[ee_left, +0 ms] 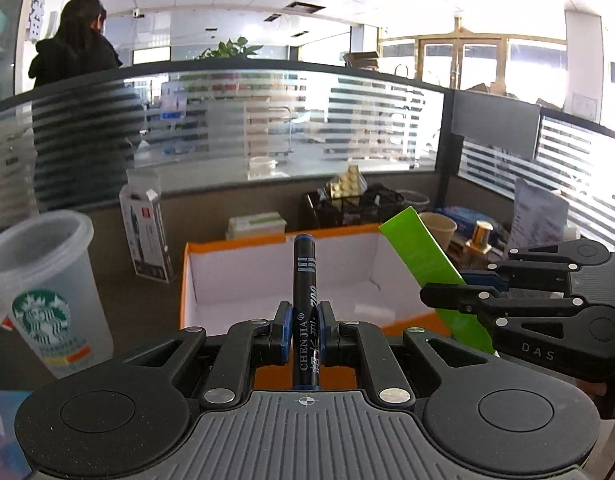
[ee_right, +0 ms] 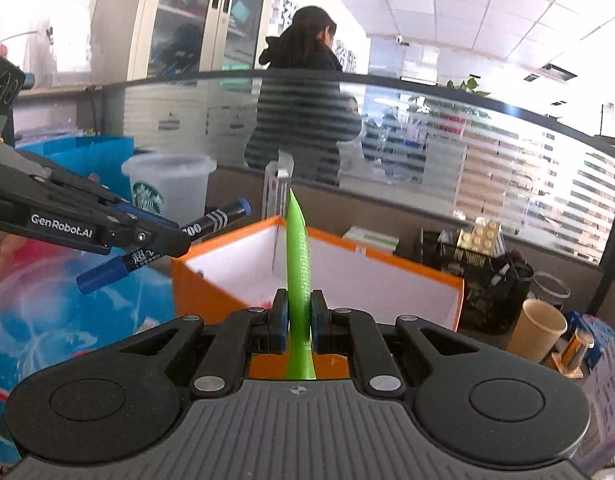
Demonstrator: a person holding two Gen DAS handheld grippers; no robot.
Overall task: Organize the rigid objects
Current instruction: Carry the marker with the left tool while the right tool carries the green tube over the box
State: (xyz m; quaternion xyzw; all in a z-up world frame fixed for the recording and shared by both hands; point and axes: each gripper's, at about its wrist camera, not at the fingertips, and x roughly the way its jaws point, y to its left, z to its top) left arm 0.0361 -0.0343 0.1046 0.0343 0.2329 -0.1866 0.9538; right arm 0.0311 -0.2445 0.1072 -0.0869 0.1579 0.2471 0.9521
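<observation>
While left gripper (ee_left: 303, 330) clamps black cylindrical marker (ee_left: 305, 276) with blue cap, right gripper (ee_right: 299, 320) pinches flat glossy green tube (ee_right: 298, 256); both held above near edge of open orange cardboard box (ee_left: 235, 245), white inside.

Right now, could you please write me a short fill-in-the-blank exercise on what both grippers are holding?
1. The left gripper is shut on a black and blue ____.
2. The right gripper is shut on a flat ____ tube.
3. Ahead of both stands an open box with ____ outer walls.
Missing: marker; green; orange
</observation>
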